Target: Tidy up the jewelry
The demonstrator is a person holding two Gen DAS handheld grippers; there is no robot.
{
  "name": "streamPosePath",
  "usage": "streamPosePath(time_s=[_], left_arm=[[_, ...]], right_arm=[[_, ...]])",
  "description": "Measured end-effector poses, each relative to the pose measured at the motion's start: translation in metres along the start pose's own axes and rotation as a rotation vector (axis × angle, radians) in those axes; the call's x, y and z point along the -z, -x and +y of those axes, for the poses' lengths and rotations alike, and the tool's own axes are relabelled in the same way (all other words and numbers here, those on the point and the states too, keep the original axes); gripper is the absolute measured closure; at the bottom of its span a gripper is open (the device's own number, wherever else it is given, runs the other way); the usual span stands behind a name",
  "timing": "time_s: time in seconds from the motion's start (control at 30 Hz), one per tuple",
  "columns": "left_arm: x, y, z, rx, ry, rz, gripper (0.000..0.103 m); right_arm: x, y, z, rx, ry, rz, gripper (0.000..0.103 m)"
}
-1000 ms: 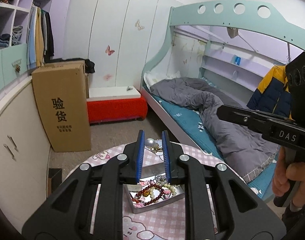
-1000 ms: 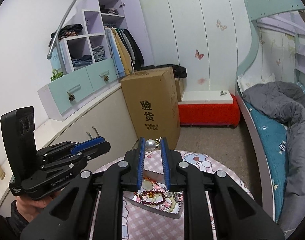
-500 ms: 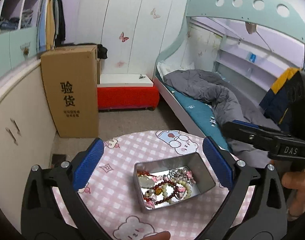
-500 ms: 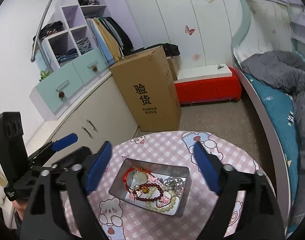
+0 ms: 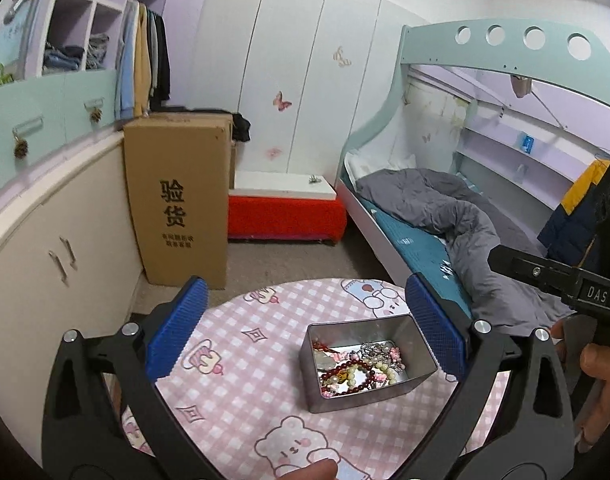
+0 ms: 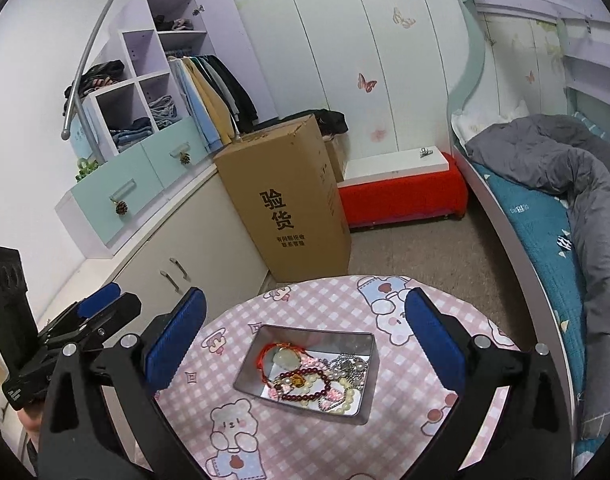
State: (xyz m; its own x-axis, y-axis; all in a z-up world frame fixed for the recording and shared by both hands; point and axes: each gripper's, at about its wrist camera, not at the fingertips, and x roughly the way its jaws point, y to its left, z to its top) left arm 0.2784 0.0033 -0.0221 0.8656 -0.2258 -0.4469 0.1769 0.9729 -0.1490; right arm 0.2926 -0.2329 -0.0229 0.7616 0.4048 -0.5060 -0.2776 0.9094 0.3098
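A silver metal tin point(image 5: 405, 391) point(image 6: 249, 364) sits on a round table with a pink checked bear cloth point(image 5: 241, 392) point(image 6: 297, 432). In it lies tangled jewelry point(image 5: 359, 366) point(image 6: 317, 378): a dark red bead bracelet, pale bead strands, a red cord with a pale stone, silver chains. My left gripper point(image 5: 305, 332) is open and empty above the table, the tin between its blue pads. My right gripper point(image 6: 305, 336) is open and empty above the tin. Each gripper shows at the edge of the other's view.
A tall cardboard box point(image 5: 177, 196) stands on the floor behind the table by cream cabinets point(image 5: 57, 248). A red bench point(image 5: 285, 216) and a bunk bed with a grey duvet point(image 5: 445, 216) lie beyond. A fingertip point(image 5: 309, 470) shows at the bottom edge.
Both grippers were shut on a pearl piece a second ago and have opened wide. Both have tilted down toward the table, so the tin shows fully between the pads.
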Motion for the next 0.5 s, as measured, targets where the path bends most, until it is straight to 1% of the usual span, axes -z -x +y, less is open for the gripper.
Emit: streamPosePath(time_s=[0.27,0.5], left_arm=[[-0.007,0.054,-0.017,-0.067,-0.052,-0.091,0.006],[-0.002,0.109,-0.039,-0.122,-0.107,-0.152,0.006]], right_arm=[[0.003,0.038,0.018,0.055,0.033,-0.051,0.007],[0.018,0.090,0.036,0.147,0.067,-0.135,0.007]])
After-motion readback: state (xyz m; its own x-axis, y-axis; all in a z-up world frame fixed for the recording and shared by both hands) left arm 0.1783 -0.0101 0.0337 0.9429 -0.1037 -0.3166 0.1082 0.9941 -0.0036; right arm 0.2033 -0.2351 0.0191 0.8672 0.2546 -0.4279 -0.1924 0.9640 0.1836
